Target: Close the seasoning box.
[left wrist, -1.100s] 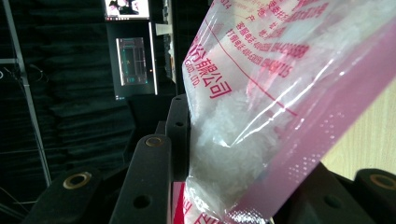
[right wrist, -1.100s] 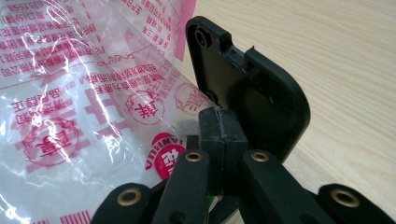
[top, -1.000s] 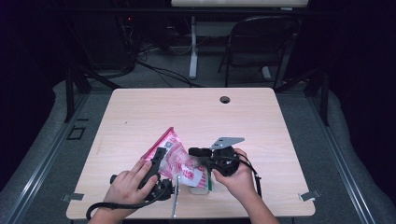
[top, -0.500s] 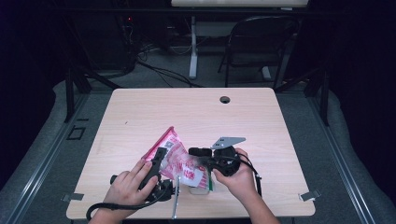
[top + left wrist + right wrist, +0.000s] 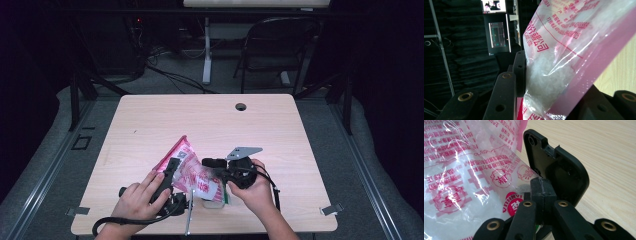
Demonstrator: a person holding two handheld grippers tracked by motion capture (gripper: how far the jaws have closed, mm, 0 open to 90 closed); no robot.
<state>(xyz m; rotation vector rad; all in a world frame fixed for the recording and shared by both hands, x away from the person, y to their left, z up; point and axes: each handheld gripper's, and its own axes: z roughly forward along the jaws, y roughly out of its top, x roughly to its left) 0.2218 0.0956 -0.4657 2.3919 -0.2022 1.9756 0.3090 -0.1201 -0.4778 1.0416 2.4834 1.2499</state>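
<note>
1. Down at the near edge of the table [image 5: 150,120], that's where all your action is. Light wood top, with a small round hole [image 5: 241,106] up by the far edge, well apart from the bag.
2. Next biggest is the bag [image 5: 192,172], clear plastic with pink edging and red print, white grains inside. It sits up off the wood between your two hands, one pink corner poking toward the far edge, low end down by the near edge. In the left gripper view you can see the grains [image 5: 549,72] bunched in the bottom of it.
3. Your left gripper [image 5: 170,175] is on the bag's left side, your left hand [image 5: 137,200] wrapped round the body. Its jaws are partly closed and pinching the bag; the left gripper view has the plastic wedged right between the black jaws.
4. Your right gripper [image 5: 212,167] comes at the bag from its right side, right hand [image 5: 252,187] behind it, grey three-cornered plate [image 5: 243,151] on top. Jaws are pressed right together, and in the right gripper view [image 5: 541,188] they look to be nipping the bag's clear edge.
5. Just beside the bag toward the near edge there's a thin metal rod [image 5: 189,217], can't tell what it is.
6. Under the bag's low end something pale with a bit of green [image 5: 220,200] peeks out, too hidden to name.
</note>
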